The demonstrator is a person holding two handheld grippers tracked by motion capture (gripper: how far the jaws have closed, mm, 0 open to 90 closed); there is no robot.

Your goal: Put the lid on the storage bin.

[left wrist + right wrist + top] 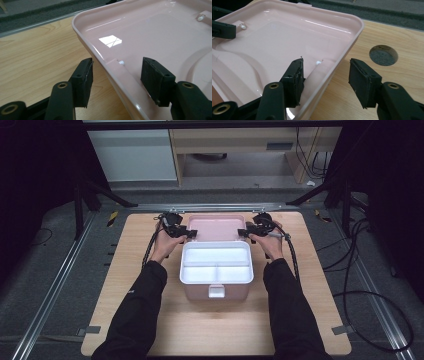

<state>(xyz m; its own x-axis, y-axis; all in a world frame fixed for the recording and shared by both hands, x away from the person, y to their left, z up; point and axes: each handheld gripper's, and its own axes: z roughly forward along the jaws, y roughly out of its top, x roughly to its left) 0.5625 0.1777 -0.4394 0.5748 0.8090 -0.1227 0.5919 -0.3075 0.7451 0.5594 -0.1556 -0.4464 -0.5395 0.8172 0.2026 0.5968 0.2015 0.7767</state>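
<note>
You are working over a light wooden table [220,330] that is sitting on grey carpet. A round hole [383,55] is showing in its top near the far right corner. Metal rails [50,290] are running along both sides of it. Black cables [370,300] are looping across the floor to your right. A white cabinet [131,155] and a wooden desk [240,140] are standing beyond the far edge.

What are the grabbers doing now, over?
Left gripper and right gripper open, each straddling a side rim of the pink lid. White tray sits in box. Nothing blocking.
</note>
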